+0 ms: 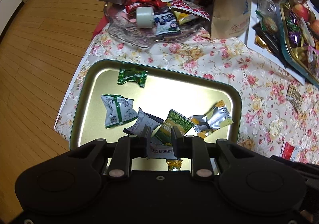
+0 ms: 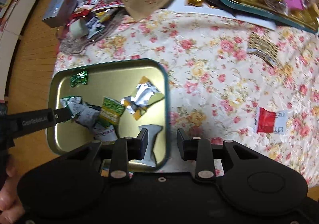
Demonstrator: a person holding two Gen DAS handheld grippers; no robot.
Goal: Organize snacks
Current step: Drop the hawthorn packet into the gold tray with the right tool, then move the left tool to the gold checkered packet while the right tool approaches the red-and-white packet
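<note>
Floral-clothed bench [image 1: 219,64] over wood floor [image 1: 39,44], heaped with clutter at the far end. Nearest, a gold tray [image 1: 159,69] with several wrapped snacks already inside.

Left gripper [image 1: 161,137] poised straight down above the tray's near side, fingers narrowed around a white hawthorn packet [image 1: 159,150]. Impossible to tell whether pinching it or merely straddling it.

Right gripper [image 2: 162,138] astride the tray's right rim, fingers released. Just inside the tray's near right corner, a silver packet [image 2: 152,134], loose against the inner finger.

Likely risks:
- Snagging that silver packet on lifting away and flicking it over the rim onto the cloth.
- Clipping the rim with the outer finger and shunting the tray toward the bench edge close on its left.
- Knocking gripper against gripper, both crowded over the tray.

Not yet sorted, well to the tray's right: a red packet [image 2: 266,120] and a gold-patterned one [image 2: 263,48].
</note>
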